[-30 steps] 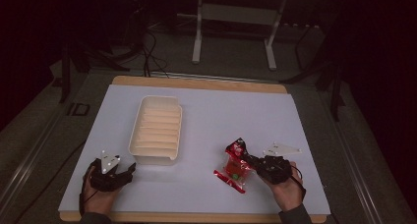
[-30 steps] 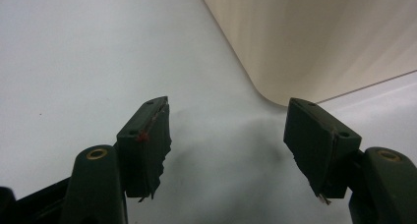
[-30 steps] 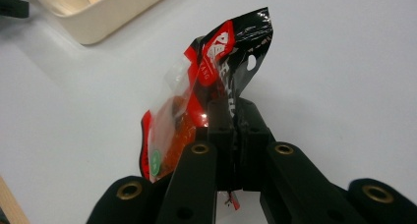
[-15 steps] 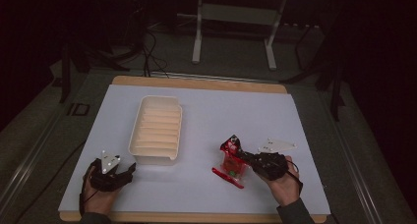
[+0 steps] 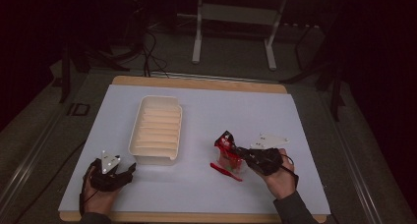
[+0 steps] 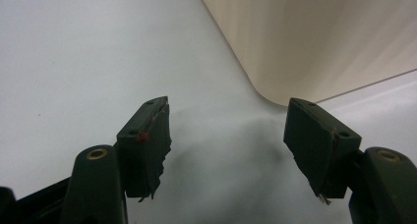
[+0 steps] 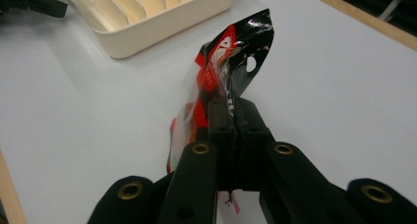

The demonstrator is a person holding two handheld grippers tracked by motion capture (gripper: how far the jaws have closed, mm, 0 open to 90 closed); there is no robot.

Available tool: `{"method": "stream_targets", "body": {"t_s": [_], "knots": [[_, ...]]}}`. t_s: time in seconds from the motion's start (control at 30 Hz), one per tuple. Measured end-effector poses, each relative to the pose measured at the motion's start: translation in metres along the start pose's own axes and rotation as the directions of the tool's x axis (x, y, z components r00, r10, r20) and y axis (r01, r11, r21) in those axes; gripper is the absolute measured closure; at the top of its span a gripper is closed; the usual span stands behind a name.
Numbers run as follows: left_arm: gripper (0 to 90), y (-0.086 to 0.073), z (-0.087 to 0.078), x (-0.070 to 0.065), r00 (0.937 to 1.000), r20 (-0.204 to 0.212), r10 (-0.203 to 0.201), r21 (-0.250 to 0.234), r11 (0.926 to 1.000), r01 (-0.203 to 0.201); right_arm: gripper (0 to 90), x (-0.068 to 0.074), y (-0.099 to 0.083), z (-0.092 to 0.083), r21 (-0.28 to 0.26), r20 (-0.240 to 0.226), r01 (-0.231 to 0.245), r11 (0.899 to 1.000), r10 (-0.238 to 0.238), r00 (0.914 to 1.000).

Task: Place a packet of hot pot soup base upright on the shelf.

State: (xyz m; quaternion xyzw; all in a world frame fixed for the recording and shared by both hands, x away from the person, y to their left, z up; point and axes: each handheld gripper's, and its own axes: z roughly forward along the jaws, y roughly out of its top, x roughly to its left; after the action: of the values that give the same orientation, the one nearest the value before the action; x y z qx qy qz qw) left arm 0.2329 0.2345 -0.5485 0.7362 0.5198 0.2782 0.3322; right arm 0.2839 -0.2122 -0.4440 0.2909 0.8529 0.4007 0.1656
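Note:
My right gripper (image 5: 240, 153) (image 7: 231, 111) is shut on a clear plastic packet (image 5: 227, 150) (image 7: 216, 81) with a black and red printed top, held a little above the white table mat (image 5: 206, 121). A thin red piece (image 5: 225, 172) lies on the mat just under and in front of the packet. My left gripper (image 5: 129, 171) (image 6: 226, 135) rests at the near left of the mat, open, with nothing between its jaws. It stands just short of the near corner of a cream ribbed tray (image 5: 156, 129) (image 6: 314, 37) (image 7: 147, 13).
The tray lies lengthwise left of centre, its slots bare. The mat covers a wooden tabletop (image 5: 196, 82) whose edge shows at the far and near sides. Table legs (image 5: 199, 32) and cables stand on the dark floor beyond.
My right gripper has lifted the packet and carried it a little away from the near edge. The thin red piece has dropped out and now lies on the mat. The left gripper stays still.

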Motion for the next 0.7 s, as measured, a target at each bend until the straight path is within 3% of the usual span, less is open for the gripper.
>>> {"method": "stream_targets", "body": {"t_s": [0.63, 0.7], "knots": [[34.3, 0.0, 0.0, 0.0, 1.0, 0.001, -0.001, 0.001, 1.0, 0.001, 87.6, -0.001, 0.02, 0.01, -0.029, -0.03, 0.071, 0.997, -0.072, 0.9969], [34.4, 0.0, 0.0, 0.0, 1.0, 0.002, -0.001, 0.002, 1.0, 0.001, 87.6, 0.0, 0.022, 0.011, -0.04, -0.044, 0.095, 0.995, -0.097, 0.9943]]}}
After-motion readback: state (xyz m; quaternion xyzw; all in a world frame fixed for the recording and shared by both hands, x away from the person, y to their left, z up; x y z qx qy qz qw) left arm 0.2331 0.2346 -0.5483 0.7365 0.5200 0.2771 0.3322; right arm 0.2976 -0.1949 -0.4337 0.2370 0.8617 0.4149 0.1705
